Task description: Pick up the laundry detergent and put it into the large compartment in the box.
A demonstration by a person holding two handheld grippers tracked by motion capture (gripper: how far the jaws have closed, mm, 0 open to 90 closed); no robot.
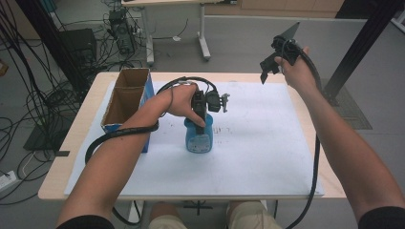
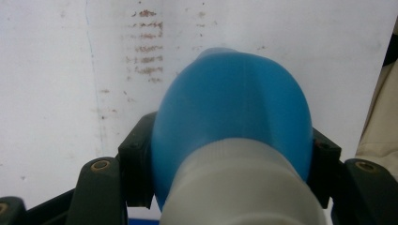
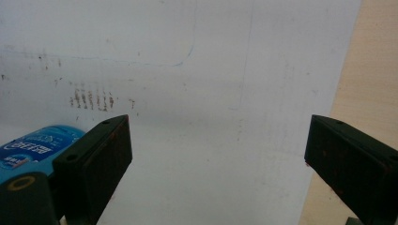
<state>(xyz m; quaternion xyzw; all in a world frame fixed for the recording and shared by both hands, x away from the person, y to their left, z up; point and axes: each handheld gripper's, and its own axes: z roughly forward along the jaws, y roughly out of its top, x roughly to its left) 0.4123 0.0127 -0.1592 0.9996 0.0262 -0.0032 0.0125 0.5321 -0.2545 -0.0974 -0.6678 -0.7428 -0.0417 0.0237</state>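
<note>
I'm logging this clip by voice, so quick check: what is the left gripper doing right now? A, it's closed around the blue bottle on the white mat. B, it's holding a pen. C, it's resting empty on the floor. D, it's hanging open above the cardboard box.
A: in the left gripper view the black jaws of the left gripper press on both sides of the blue bottle, which stands on the white mat.

You see white print on the blue bottle (image 3: 35, 145) label at eight o'clock, too small and blurred to read.
</note>
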